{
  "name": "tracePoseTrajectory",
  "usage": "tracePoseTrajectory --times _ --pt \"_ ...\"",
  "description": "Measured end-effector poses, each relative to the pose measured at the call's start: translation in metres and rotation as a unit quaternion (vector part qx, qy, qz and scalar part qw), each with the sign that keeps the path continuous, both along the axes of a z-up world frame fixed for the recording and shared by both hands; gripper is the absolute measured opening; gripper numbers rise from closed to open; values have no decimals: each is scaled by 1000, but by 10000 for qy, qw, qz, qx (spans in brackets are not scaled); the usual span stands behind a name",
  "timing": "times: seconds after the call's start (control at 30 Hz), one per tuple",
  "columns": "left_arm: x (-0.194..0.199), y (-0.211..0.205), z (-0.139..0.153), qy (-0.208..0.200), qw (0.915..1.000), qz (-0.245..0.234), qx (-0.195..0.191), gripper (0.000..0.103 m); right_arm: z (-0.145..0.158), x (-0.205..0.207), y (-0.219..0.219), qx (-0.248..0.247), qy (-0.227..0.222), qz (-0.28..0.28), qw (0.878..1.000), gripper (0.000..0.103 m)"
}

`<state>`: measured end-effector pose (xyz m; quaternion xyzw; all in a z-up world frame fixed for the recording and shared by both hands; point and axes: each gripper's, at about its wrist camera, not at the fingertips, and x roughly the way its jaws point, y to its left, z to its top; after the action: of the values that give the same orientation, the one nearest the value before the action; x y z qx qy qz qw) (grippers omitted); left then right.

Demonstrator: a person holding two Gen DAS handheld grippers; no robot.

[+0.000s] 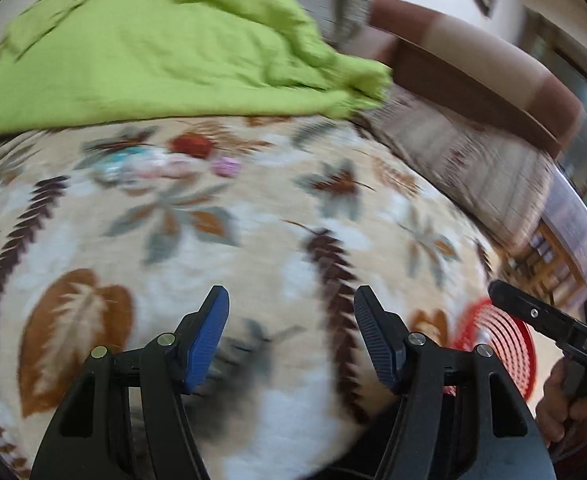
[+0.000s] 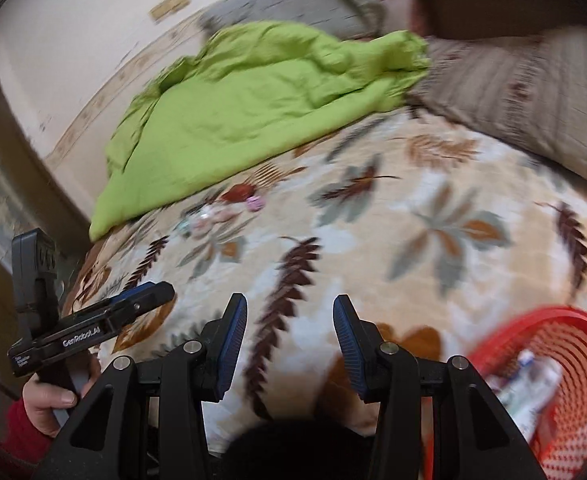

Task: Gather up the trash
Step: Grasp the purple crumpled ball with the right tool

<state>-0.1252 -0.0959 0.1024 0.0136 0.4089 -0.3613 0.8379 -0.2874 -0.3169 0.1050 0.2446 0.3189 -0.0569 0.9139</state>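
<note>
- Left wrist view: my left gripper (image 1: 291, 334) hangs with its jaws spread wide and nothing between them, above the plush leaf-print blanket (image 1: 221, 240). The trash cluster (image 1: 165, 162) lies far ahead on the blanket, just short of the crumpled green sheet (image 1: 153, 52): a red wrapper, a small pink piece and pale crinkly bits, all blurred. So I judge collecting is unfinished.
- Right wrist view: my right gripper (image 2: 290, 344) is also spread wide and empty. The red mesh basket (image 2: 573, 360), a rigid lattice, sits near right and already holds pale wrappers, so some is done. The remaining scraps (image 2: 221, 208) lie well apart from it.
</note>
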Motion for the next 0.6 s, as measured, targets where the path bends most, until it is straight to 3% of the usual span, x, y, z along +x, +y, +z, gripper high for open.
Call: tracePoseTrajectory --times 0.27,0.6 --pt "71 44 -30 -272 9932 1123 105 64 -5 121 18 254 150 322 9990 49" --pt "97 65 -50 -354 9901 1357 103 64 -54 287 18 488 470 64 9977 45"
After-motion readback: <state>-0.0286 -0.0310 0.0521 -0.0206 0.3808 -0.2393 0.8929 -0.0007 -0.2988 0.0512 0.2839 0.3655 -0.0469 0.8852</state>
